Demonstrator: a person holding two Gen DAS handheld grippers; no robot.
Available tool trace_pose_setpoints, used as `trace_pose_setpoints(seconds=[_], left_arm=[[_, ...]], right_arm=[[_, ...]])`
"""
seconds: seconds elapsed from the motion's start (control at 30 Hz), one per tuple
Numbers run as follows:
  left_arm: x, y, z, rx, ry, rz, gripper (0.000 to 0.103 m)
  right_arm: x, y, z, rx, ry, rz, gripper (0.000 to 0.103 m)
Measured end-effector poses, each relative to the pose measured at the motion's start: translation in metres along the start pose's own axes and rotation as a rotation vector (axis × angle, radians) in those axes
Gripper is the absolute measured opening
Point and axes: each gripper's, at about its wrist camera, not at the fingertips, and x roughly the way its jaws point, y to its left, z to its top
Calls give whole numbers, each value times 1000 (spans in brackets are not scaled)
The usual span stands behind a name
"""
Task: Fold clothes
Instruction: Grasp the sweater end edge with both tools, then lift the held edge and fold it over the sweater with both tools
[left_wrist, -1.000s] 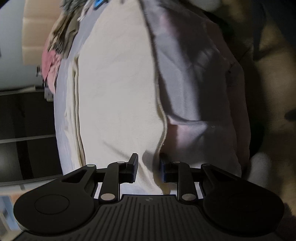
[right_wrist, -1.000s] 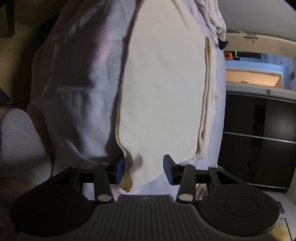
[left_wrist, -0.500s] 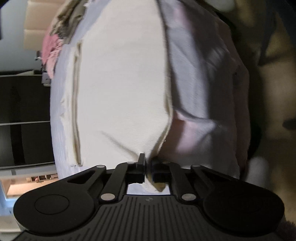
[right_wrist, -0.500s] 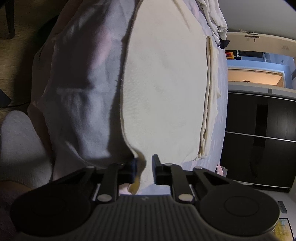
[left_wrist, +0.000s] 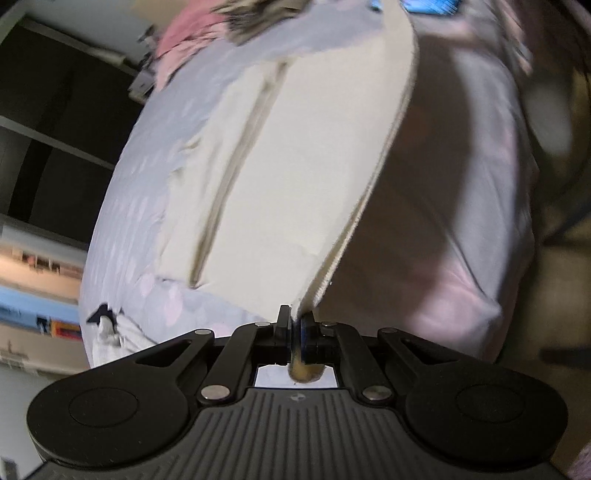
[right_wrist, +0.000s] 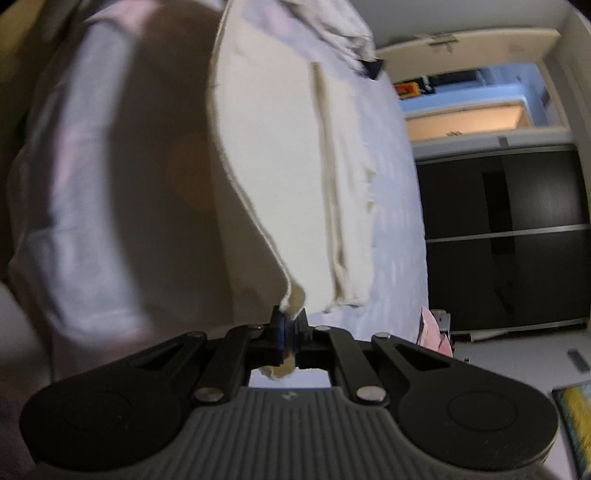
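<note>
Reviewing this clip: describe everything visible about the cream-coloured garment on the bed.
The cream garment is soft, matte woven cloth, partly folded, with a stacked folded edge along one side. It lies on a pale lilac bedsheet with faint pink patches. Its free long edge is raised off the sheet, shadow beneath. The left tool is shut on one near corner and the right tool on the other; a little cloth pokes out behind each pinch. Motion blur hides finer texture.

**A bedroom at home**

A bed spread with a pale floral sheet (left_wrist: 140, 236) fills most of both views. More laundry, a pink garment (left_wrist: 184, 40) among it, is heaped at one end. Beside the bed stands a dark wardrobe with sliding doors (right_wrist: 506, 236), and past it a lit doorway (right_wrist: 465, 118).
</note>
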Motion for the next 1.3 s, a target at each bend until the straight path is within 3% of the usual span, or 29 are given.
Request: trace_pose_setpoints(seconds=[0.23,0.4,0.7,1.0,1.3], left_arm=[[-7,64,16,-202,-32,35,2],[10,120,32,-309,-32,44,2],[68,192,65,-345,-8,116,2],[147,248,89,-323,28,153,2],[236,261,90,-379,93,113,2]], right_arm=[[22,-63,5,143,14,-60,4],[57,-107,15,226,3,-106,4],[140,-172,31,314,36,-133,4],[250,-228,42,409,76,-90,4],[365,-232,54,450,130,-19,4]])
